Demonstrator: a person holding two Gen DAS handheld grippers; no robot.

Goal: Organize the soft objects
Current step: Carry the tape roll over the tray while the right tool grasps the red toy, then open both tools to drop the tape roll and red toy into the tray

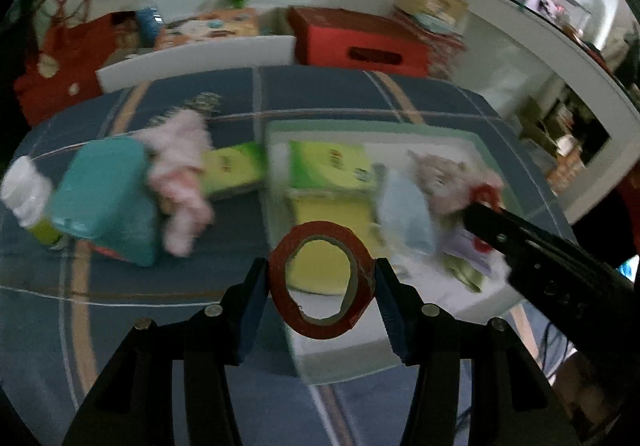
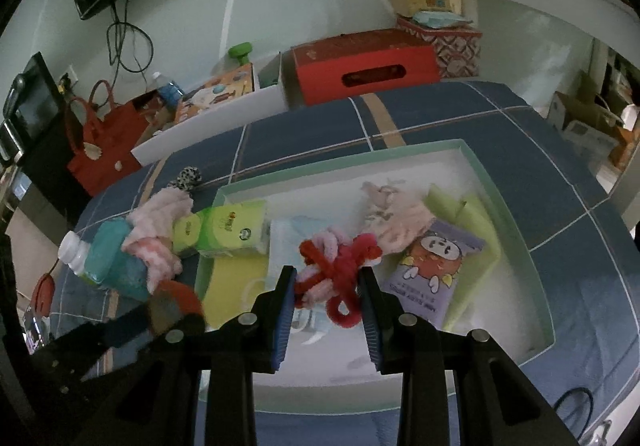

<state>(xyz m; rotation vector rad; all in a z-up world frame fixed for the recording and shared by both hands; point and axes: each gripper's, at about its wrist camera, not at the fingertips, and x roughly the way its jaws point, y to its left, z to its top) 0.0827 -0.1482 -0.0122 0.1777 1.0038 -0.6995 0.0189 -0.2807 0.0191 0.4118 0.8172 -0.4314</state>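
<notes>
My left gripper [image 1: 322,278] is shut on a red tape roll [image 1: 320,282] and holds it above the near left corner of the shallow green-rimmed tray [image 2: 516,214]. My right gripper [image 2: 328,286] is shut on a red and pink yarn knot [image 2: 340,266] over the tray's middle. In the tray lie a green tissue pack [image 2: 224,226], a pale blue cloth [image 2: 286,242], a pink plush [image 2: 396,218], a purple snack bag [image 2: 428,266] and a yellow-green cloth [image 2: 476,230]. Left of the tray lie a pink fluffy toy [image 1: 180,174] and a teal pack [image 1: 108,198].
The tray rests on a blue plaid bedspread [image 2: 440,118]. A white-capped bottle [image 1: 28,190] lies at the left edge. Behind the bed stand a red box [image 2: 364,66], a red bag [image 2: 100,142] and a white board [image 1: 196,62]. A white desk [image 1: 560,58] runs along the right.
</notes>
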